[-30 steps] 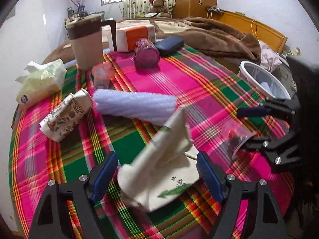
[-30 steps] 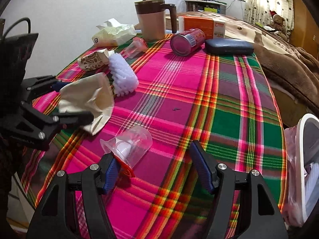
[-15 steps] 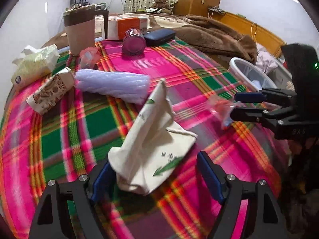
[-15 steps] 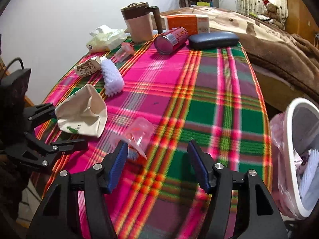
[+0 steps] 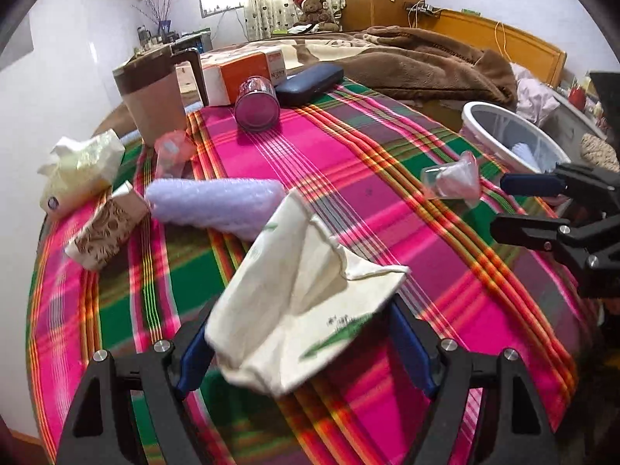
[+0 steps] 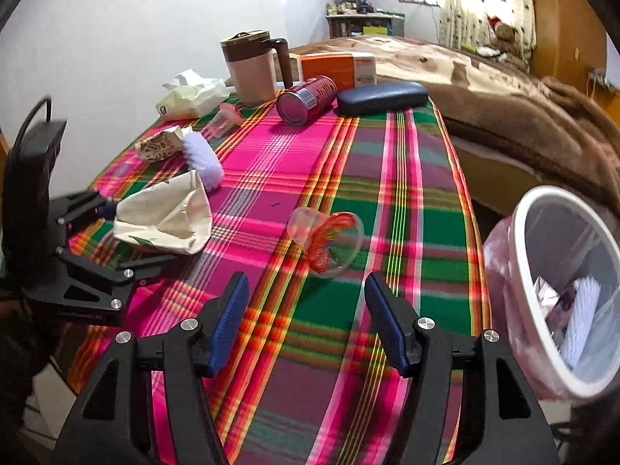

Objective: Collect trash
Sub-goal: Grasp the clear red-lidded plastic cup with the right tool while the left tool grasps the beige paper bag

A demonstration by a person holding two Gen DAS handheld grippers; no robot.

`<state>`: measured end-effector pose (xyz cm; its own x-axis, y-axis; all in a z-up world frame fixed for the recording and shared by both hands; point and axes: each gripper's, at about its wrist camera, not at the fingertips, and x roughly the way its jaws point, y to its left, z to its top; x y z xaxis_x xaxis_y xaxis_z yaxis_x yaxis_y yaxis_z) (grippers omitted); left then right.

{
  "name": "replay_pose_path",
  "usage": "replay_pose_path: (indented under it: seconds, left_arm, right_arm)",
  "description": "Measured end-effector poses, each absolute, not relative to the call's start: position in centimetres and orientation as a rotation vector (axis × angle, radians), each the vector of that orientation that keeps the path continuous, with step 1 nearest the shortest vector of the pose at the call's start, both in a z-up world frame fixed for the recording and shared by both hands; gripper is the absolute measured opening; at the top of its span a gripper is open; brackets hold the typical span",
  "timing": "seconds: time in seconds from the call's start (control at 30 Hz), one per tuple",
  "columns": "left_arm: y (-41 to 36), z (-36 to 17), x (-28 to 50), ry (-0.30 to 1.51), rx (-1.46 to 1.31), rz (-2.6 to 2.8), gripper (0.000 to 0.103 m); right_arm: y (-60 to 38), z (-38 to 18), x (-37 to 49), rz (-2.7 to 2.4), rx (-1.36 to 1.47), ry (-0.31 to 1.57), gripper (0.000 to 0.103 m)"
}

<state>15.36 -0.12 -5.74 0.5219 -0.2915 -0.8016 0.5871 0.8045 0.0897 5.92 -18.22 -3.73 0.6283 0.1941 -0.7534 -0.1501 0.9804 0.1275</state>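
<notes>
Clearly both hands are mid-carry toward the white bin (image 6: 542, 232) beside the surface (image 6: 387, 178). The left gripper (image 5: 302, 345) has its fingers (image 5: 193, 348) clamped on a crumpled cream paper bag (image 5: 302, 302), lifted off the plaid cloth. The right gripper (image 6: 306, 317) is opening, and the clear plastic cup (image 6: 329, 240) sits ahead of its fingertips, no longer pinched. Next, I judge, the cup needs regrasping or nudging bin-ward, and the bag must travel over the rim before release.
</notes>
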Motion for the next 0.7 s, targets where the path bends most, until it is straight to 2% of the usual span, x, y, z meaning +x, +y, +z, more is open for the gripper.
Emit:
replay_pose_path:
  seconds: [0.07, 0.13, 0.27, 0.33, 0.7]
  left_arm:
    - [-0.2, -5.7, 15.5, 0.868, 0.371, -0.550, 0.081]
    - [-0.2, -5.7, 15.7, 0.861, 0.356, -0.570, 0.080]
    - [1.0, -5.8, 16.8, 0.893, 0.265, -0.540, 0.058]
    - [1.5, -6.0, 17.3, 0.914, 0.227, -0.524, 0.052]
    - [1.9, -6.2, 17.8, 0.919, 0.168, -0.451, 0.049]
  right_arm:
    - [-18.0, -3.8, 6.7, 0.200, 0.009, 0.843, 0.072]
    - [-18.0, -3.9, 7.3, 0.193, -0.014, 0.836, 0.072]
    - [-18.7, -4.0, 9.1, 0.210, -0.024, 0.831, 0.072]
    - [-18.9, -4.1, 9.8, 0.231, -0.029, 0.835, 0.072]
    - [-19.0, -5.2, 11.7, 0.221, -0.008, 0.907, 0.072]
